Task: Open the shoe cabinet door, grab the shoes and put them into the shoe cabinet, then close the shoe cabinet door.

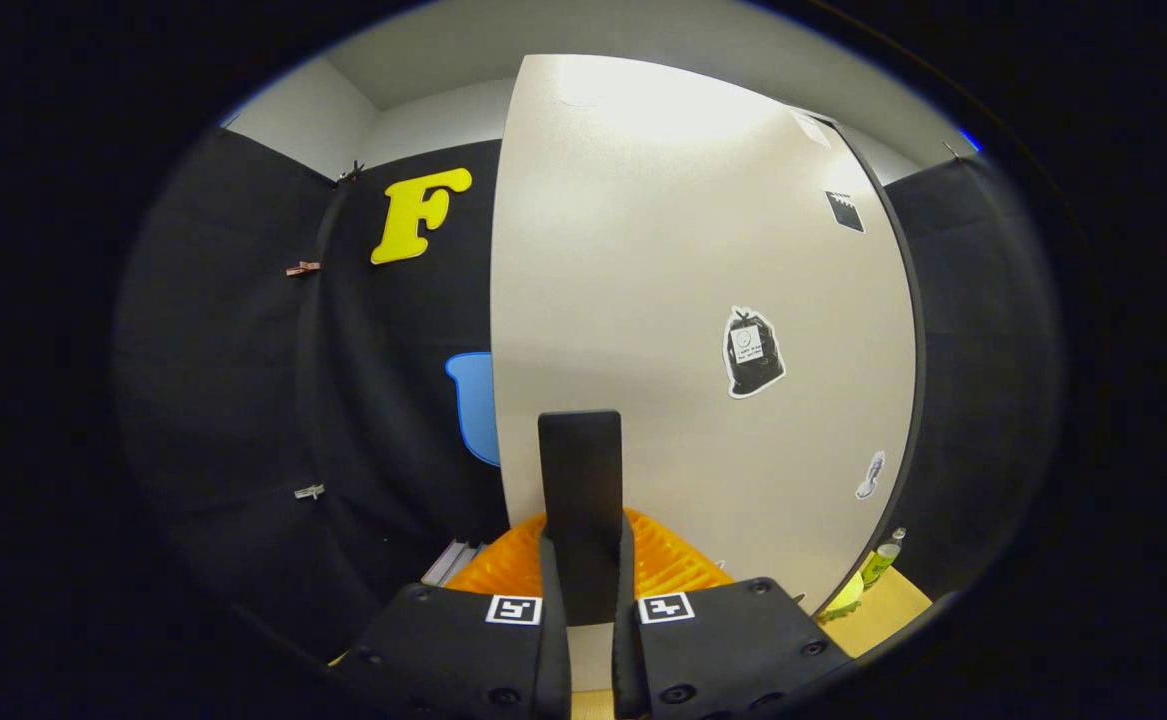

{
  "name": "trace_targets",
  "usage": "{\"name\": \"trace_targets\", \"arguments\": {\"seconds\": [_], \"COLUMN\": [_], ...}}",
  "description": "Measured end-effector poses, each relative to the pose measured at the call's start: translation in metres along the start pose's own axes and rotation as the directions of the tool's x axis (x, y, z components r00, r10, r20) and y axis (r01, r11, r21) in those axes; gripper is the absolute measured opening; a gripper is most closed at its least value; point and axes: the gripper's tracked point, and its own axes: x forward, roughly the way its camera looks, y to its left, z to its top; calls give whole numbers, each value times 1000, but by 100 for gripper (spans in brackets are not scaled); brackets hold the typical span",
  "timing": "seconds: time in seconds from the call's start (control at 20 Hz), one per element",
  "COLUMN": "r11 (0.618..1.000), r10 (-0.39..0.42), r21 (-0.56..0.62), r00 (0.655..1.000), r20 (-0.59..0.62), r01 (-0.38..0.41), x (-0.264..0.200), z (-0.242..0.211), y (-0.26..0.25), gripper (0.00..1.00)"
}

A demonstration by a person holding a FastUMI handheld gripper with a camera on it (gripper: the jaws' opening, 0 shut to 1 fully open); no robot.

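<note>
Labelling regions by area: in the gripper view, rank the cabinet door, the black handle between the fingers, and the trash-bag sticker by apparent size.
1. cabinet door, by far the largest.
2. black handle, gripped by the gripper; nearness enlarges it.
3. trash-bag sticker, smallest.

An orange ribbed basket (668, 565) sat low down by the wooden floor (888, 610). A green bottle (881, 562) stood upright off to the right, beside something yellow-green (843, 600). Small clips (303, 268) pinned the black cloth wall (233, 400).
</note>
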Motion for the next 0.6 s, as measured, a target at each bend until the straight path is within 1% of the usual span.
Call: {"name": "trace_targets", "arguments": {"seconds": [0.25, 0.6], "r11": [999, 997], "r10": [35, 75], "r21": [29, 29], "r00": [999, 997], "r20": [-1, 5], "r01": [-35, -75], "x": [-31, -70], "z": [1, 3], "y": [-11, -33], "gripper": [20, 20]}}
